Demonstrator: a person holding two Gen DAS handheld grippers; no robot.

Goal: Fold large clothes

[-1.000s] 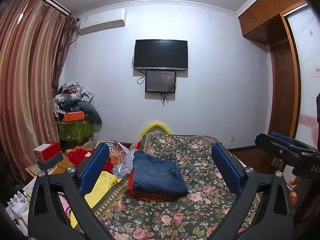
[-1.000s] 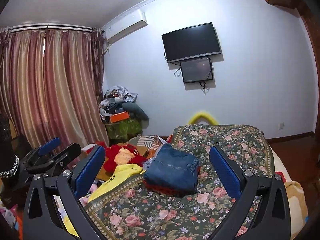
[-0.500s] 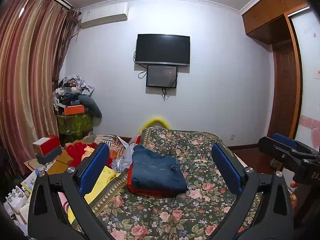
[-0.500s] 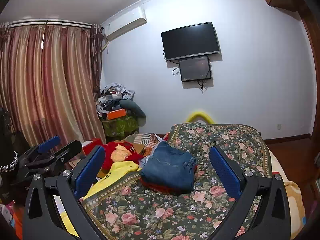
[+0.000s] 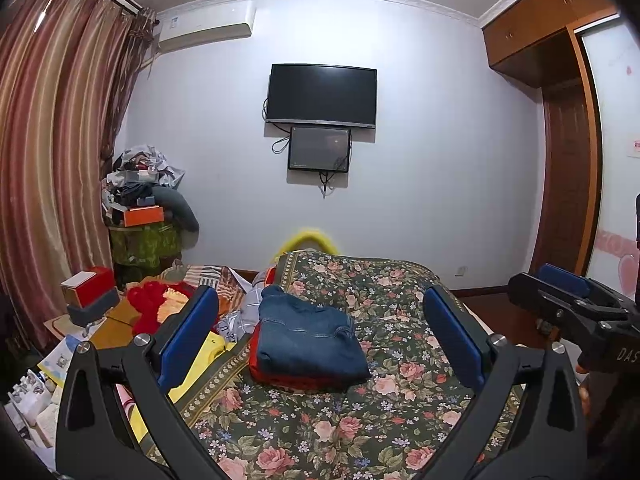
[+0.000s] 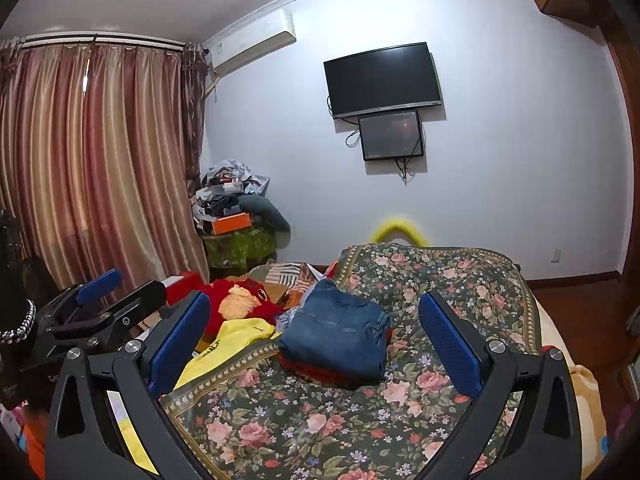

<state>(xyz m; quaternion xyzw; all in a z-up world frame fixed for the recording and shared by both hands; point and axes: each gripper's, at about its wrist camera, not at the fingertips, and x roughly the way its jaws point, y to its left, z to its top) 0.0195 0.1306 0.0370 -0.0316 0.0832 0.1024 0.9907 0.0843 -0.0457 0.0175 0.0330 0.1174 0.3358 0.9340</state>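
My left gripper (image 5: 318, 334) and right gripper (image 6: 314, 334) fingers apart, empty. Folded jeans (image 5: 308, 338) stacked frame centre on bed (image 5: 360, 412). Judged between garments; next: grab yellow garment (image 6: 236, 338) left of centre.

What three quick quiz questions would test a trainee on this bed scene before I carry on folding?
1. True or false: the left tool is shut on the folded jeans.
2. What lies directly under the folded jeans: A) a red garment, B) a white towel, C) a black coat?
3. Fill in: the yellow garment lies at the ___ edge of the floral bedspread, seen from the right tool.

Key: 1 false, both tools are open and empty; 2 A; 3 left.
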